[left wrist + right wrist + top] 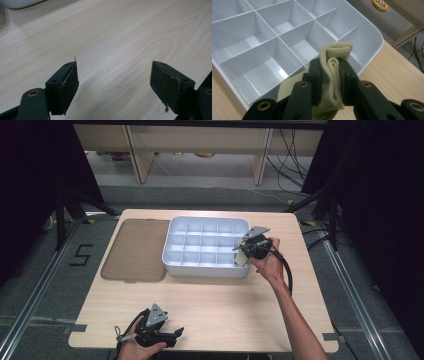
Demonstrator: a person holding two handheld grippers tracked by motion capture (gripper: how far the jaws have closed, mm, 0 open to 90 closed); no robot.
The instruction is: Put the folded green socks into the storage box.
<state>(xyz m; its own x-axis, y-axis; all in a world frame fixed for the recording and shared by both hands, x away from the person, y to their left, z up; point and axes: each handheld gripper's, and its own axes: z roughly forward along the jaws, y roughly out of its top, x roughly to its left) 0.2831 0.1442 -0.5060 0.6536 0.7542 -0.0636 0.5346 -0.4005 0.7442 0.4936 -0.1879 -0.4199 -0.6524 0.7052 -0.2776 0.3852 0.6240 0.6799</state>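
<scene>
Folded sock (334, 75) pinched in right gripper (331, 75) fingers over divided tray (372, 32), left gripper (113, 82) fingers wide.

Wooden table (210, 305): compartment tray (206, 268), brown lid (135, 251).

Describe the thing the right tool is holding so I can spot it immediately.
On the wooden table, find the white divided tray. At its near right corner the right tool pinches a folded pale yellow cloth, the one soft, coloured item there.
</scene>
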